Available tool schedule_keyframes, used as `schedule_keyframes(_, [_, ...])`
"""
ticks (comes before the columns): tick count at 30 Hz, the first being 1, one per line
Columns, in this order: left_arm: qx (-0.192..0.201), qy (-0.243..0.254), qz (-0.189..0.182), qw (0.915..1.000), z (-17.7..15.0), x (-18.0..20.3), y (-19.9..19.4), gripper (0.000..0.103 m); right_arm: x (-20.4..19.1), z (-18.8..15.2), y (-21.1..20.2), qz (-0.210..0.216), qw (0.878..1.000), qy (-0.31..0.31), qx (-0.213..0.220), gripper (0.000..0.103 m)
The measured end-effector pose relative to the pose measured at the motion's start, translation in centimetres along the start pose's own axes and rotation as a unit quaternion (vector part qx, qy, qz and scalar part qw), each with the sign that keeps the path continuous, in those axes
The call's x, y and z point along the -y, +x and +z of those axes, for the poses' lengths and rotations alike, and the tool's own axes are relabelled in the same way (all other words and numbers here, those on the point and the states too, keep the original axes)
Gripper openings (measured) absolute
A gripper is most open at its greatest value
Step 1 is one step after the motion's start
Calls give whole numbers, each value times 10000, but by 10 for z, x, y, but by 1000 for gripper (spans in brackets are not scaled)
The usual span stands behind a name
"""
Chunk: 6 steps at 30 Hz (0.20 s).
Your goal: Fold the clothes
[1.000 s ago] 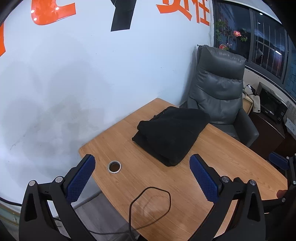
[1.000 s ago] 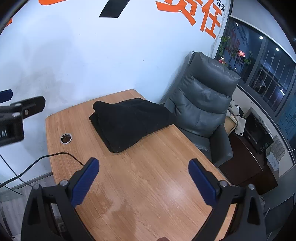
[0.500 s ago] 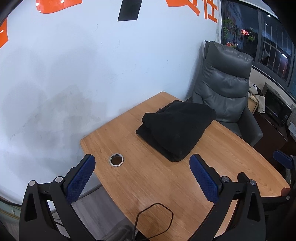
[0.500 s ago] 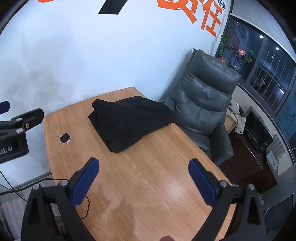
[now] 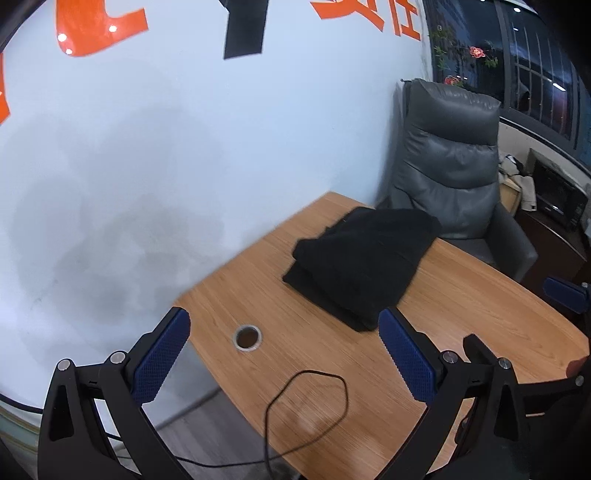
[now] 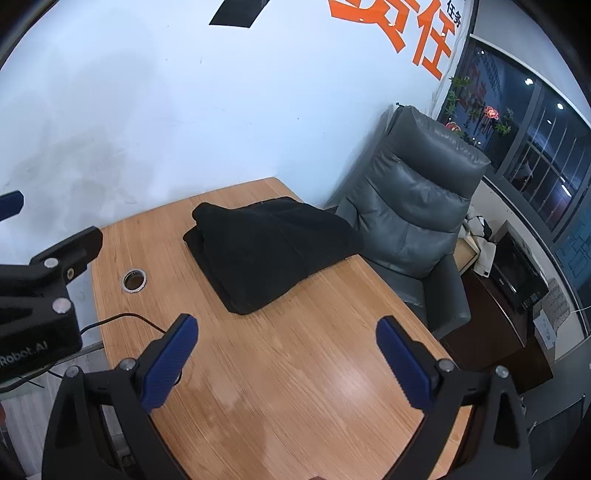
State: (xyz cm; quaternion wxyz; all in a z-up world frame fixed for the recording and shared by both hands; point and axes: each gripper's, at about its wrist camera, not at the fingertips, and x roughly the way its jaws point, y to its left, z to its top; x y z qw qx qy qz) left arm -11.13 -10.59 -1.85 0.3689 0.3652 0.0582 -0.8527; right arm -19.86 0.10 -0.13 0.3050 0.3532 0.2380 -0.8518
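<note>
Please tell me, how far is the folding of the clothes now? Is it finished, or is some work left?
Done, as it looks: the black garment lies folded in a compact stack on the wooden table, beside the grey chair. In hand: nothing. The left hand-held gripper and the right hand-held gripper are both open, empty and apart from the cloth. Left: no other unfolded clothes are visible, so the job seems close to finished.

Legible markings:

1. Wall: large orange Chinese characters along the upper edge. "任" reads clearly in the right wrist view, with small black "任务" beside it. The remaining characters are cropped and cannot be read.
2. Left claw body, in the right wrist view: white lettering "Robot.AI", start cut off.
</note>
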Motion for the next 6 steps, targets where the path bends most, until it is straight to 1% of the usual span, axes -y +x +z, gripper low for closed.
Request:
schedule_keyframes(3, [-16, -134, -160, 9998, 2, -2, 1, 103, 0, 1, 1, -23, 10000, 0, -24, 99])
schedule_keyframes(6, [-12, -80, -248, 9997, 2, 0, 2, 103, 1, 1, 2, -60, 10000, 19, -52, 99])
